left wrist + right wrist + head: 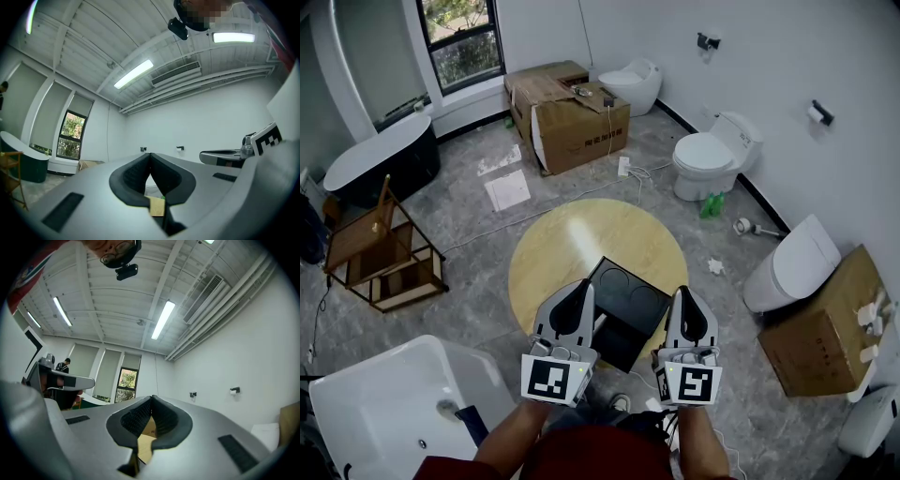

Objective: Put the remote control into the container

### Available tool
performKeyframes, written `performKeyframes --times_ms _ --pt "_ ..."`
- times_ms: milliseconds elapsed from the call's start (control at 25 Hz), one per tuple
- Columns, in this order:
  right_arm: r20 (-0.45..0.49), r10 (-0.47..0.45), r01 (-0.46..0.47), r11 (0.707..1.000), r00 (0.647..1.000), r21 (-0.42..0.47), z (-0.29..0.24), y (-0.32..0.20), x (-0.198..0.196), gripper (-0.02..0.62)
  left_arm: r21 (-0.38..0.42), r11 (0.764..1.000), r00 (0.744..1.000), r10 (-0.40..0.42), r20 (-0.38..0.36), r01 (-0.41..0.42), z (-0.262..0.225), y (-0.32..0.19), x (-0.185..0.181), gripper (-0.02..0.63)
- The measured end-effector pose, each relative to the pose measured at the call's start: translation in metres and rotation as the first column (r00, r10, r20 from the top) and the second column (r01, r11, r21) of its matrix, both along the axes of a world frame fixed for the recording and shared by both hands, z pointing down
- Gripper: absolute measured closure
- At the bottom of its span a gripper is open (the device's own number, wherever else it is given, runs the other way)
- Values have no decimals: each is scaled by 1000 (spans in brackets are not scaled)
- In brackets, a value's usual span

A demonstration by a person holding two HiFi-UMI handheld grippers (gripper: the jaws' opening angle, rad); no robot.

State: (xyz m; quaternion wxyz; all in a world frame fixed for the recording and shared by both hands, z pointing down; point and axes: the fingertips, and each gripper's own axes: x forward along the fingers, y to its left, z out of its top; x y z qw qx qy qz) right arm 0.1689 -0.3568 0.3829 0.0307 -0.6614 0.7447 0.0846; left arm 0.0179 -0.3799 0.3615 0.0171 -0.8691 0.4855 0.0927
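Left gripper [579,287] is hovering over the worktop's [572,239] near edge, jaws pressing together at the tips with nothing between them. Right gripper [686,294] is hanging alongside at the near-right edge, jaws likewise meeting and empty. Black container [628,302] is sitting between them at the near edge. Cardboard box [572,122] is lying on the floor beyond.

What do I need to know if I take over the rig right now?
Grippers: the left gripper is shut and empty; the right gripper is shut and empty. Both hover at the near edge of the table, one on either side of the container.
Things: the remote shows in no view.
Done: I cannot tell whether it is already in the container.
Left: find the remote and check the container.
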Motion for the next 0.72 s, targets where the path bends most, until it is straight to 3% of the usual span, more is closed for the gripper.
performKeyframes --times_ms 320,480,720 --pt "4 -3 3 1000 1000 4 -4 0 3 574 -17 999 1000 -28 14 28 9 -5 0 591" --pt "0 -5 5 1000 1000 3 -3 3 4 574 -53 998 995 -19 97 24 28 -4 0 591" --pt "-1 -7 7 1000 1000 5 -5 3 7 574 -67 998 994 -10 105 17 30 -3 4 591"
